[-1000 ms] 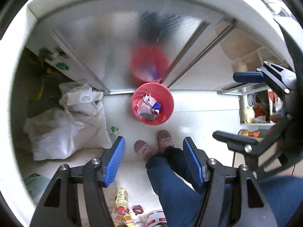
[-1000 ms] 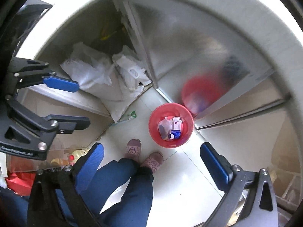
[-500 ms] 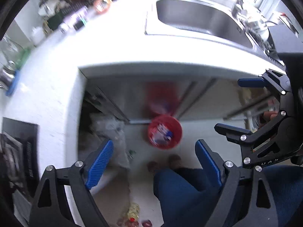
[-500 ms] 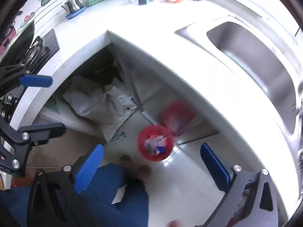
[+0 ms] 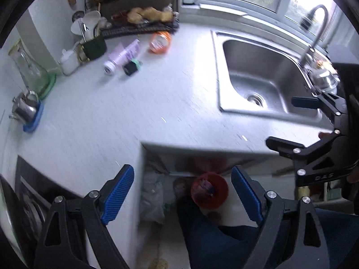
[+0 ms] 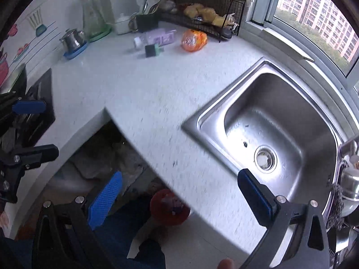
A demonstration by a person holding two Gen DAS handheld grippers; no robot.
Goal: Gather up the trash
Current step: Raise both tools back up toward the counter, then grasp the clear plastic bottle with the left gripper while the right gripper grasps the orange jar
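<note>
A red trash bin (image 5: 209,189) with scraps in it stands on the floor under the counter edge; it also shows in the right wrist view (image 6: 167,208). On the white counter far back lie a purple tube (image 5: 122,55), a small black and green box (image 5: 132,66) and an orange wrapper (image 5: 159,42); the same three show in the right wrist view: tube (image 6: 157,37), box (image 6: 152,50), wrapper (image 6: 194,40). My left gripper (image 5: 181,195) is open and empty above the counter edge. My right gripper (image 6: 179,199) is open and empty too.
A steel sink (image 5: 258,76) with a tap is set in the counter at the right. A wire rack (image 6: 202,13), utensil holder (image 5: 93,44), glass jug (image 5: 29,71) and small metal pot (image 5: 24,108) stand at the back. White bags (image 5: 152,197) lie under the counter.
Both grippers have swung up from facing the floor and red bin to facing the countertop and sink. The bin has slid to the bottom of both views. Both stay open.
</note>
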